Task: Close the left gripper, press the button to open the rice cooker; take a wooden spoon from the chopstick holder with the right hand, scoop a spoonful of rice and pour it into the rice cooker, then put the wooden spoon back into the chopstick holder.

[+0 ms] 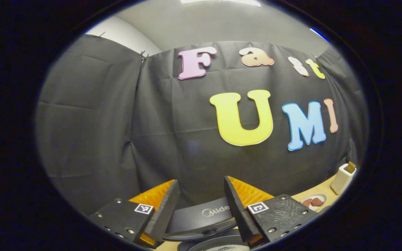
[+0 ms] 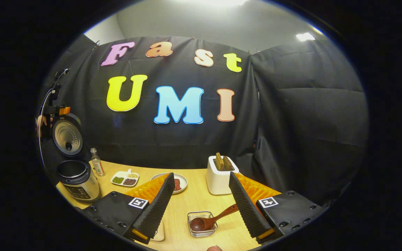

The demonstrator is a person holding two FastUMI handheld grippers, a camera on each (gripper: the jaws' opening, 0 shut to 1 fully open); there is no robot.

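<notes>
rice cooker (image 2: 77,181) lid up | wooden spoon (image 2: 209,219) in wire basket (image 2: 202,223) | both tools wide, empty

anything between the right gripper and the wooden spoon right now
Nothing visible. In the right gripper view the right gripper is open, and the wooden spoon lies just below and ahead of it, bowl in the small wire basket, handle pointing toward the right finger. The white holder stands farther back.

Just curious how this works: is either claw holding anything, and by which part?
Nothing is held. The right claw is open, with the wooden spoon lying in a wire basket. The left claw is open too, by the rice cooker.
</notes>
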